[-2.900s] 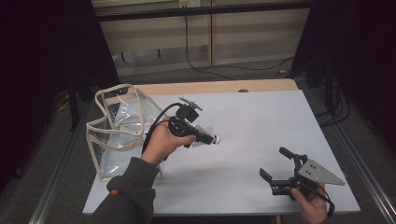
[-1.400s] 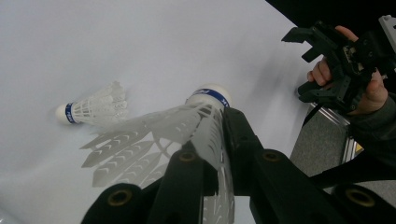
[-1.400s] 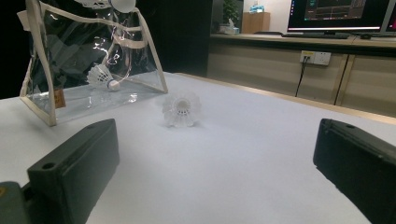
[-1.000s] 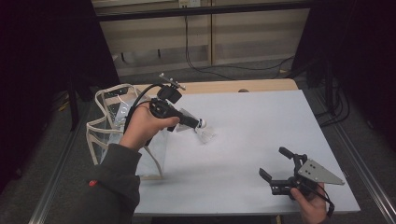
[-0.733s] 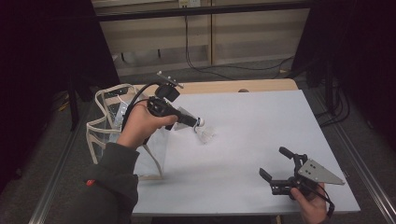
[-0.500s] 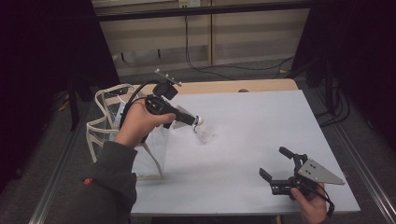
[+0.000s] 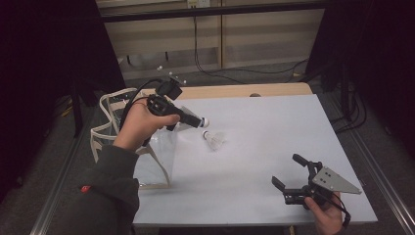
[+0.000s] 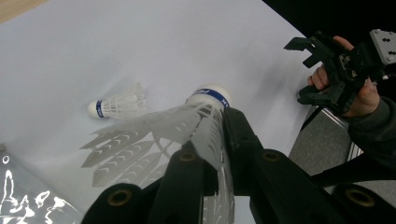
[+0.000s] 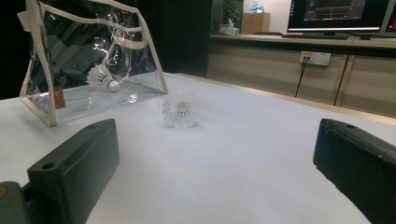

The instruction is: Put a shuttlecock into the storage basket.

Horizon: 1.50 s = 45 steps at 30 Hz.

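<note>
On the white worktop (image 7: 274, 132) a shuttlecock (image 7: 214, 140) lies beside a clear bag (image 7: 147, 156), the left hand-held gripper (image 8: 212, 154) pinches another shuttlecock's (image 8: 187, 126) skirt, and the right hand-held gripper (image 7: 288, 172) gapes empty.

Left claw (image 7: 201, 122) lifted farther, shuttlecock (image 8: 205, 121) gripped

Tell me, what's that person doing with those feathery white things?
Those are shuttlecocks. The left gripper has its fingers shut on one shuttlecock and holds it above the white table, beside a clear bag. Another shuttlecock lies loose on the table. The right gripper waits open at the near edge, holding nothing.
</note>
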Each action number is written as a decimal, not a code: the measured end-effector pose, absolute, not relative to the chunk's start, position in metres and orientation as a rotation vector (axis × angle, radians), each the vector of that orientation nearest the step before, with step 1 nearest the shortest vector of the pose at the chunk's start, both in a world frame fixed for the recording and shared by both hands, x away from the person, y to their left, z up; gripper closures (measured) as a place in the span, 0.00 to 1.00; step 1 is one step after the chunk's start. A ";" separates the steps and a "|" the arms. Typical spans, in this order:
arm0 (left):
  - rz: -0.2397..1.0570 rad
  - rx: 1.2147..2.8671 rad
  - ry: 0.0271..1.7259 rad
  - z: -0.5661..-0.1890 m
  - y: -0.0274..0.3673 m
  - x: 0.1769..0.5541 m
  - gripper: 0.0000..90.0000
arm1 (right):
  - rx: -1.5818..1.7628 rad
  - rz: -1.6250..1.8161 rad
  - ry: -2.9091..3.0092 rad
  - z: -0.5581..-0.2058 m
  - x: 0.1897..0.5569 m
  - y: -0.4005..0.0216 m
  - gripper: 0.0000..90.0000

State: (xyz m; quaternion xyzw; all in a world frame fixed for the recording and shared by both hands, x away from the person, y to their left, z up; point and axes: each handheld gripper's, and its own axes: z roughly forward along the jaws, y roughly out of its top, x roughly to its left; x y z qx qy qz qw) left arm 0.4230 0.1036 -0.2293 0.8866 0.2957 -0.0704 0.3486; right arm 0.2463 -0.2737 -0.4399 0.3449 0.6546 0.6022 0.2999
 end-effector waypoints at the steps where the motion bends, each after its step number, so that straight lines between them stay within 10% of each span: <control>1: -0.180 2.306 0.761 -0.228 0.105 0.423 0.95 | 0.916 1.599 1.738 -0.440 0.246 -0.274 0.00; 45: -0.105 2.270 0.833 -0.201 0.130 0.436 0.95 | 0.915 1.603 1.739 -0.440 0.247 -0.273 0.00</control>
